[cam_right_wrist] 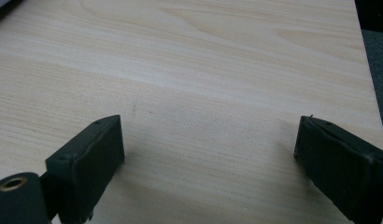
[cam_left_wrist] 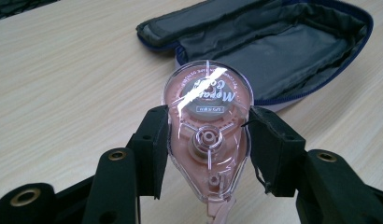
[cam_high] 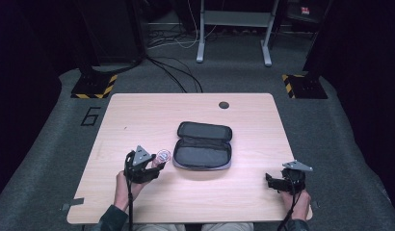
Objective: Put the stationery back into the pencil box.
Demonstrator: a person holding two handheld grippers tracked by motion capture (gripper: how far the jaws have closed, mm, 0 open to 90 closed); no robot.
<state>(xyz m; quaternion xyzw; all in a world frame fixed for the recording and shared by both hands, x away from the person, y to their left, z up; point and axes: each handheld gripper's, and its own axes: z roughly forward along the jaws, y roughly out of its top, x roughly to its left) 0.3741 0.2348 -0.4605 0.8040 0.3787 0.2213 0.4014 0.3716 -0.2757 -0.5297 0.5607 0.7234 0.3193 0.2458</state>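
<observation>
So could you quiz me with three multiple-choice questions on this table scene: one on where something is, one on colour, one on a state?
1. The open dark zip-up fabric case lies:
A. mid-table
B. on the floor
C. at the table's far left corner

2. The clear round plastic tape dispenser has an inside that is:
A. green
B. pink
C. yellow

3. The right gripper is:
A. open
B. clamping a pen
C. clamping the case

Answers: A, it sits at the middle of the wooden table; B, pink shows through; A, its jaws stand apart over bare wood.

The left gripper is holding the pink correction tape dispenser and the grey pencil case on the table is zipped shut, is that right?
Not quite: the pencil case lies unzipped and open, as the high view shows. The left gripper does hold the correction tape dispenser.
</observation>
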